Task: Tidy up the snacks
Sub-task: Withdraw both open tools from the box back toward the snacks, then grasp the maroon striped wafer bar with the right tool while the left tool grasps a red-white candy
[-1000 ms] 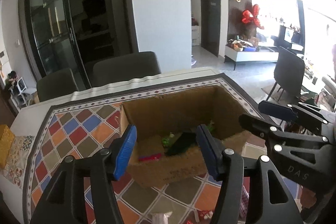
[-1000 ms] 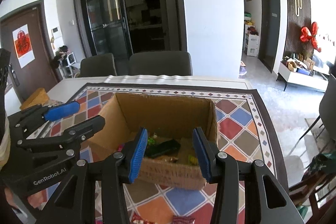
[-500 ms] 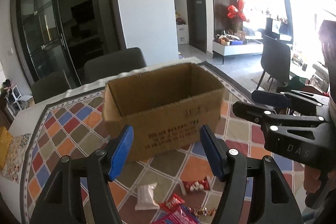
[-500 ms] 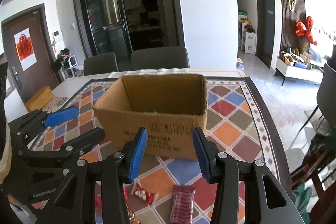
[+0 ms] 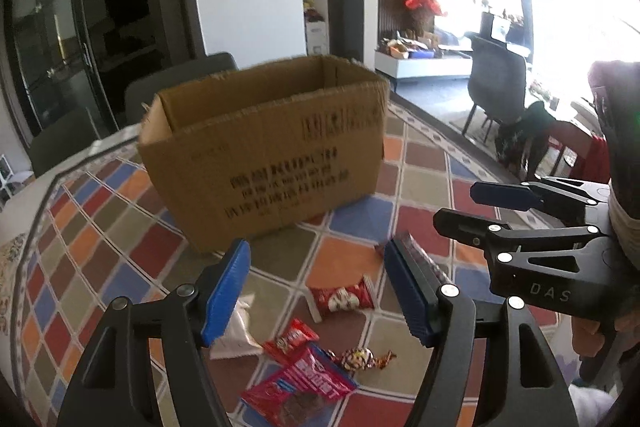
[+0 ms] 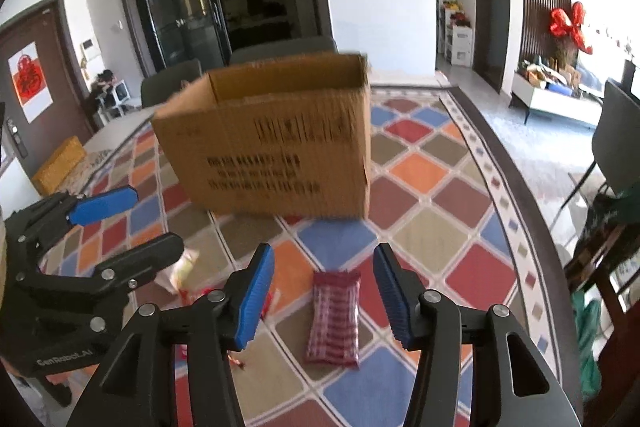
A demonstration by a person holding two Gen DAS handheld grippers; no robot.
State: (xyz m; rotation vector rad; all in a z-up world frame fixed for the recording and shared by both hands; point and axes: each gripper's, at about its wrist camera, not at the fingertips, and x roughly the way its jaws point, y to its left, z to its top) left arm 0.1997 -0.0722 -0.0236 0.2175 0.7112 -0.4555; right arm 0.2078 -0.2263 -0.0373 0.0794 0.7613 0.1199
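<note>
- Tablecloth [image 6: 420, 171] with a pattern of coloured diamonds and a dark border is seen spread over the table, reaching to its far edge and its right edge.
- A cardboard box [image 5: 264, 155], open at the top and printed with dark lettering, is set on the cloth toward the far edge of the table; its inside cannot be seen.
- Snacks are scattered on the cloth nearer the front edge than the box: a red-and-white packet [image 5: 342, 299], a pink wrapper [image 5: 300, 391], a small red wrapper [image 5: 291, 339], a wrapped candy [image 5: 360, 357] and a white packet [image 5: 236, 331].
- A red checked packet [image 6: 334, 319] is laid flat just in front of the box, toward the right edge.
- The left gripper [image 5: 316, 291] is held above the scattered snacks; its jaws are being opened, and nothing is pressed by the blue pads.
- The right gripper [image 6: 324, 291] is held above the checked packet; its jaws are likewise being opened, apart from the packet.
- Dark chairs [image 6: 172, 83] are placed at the far edge of the table.
- Beyond, dark glass doors [image 6: 180, 3], a white wall, a brown door with a red paper decoration [image 6: 30, 79] and a red bow [image 6: 568, 23] on a slatted panel are visible.
</note>
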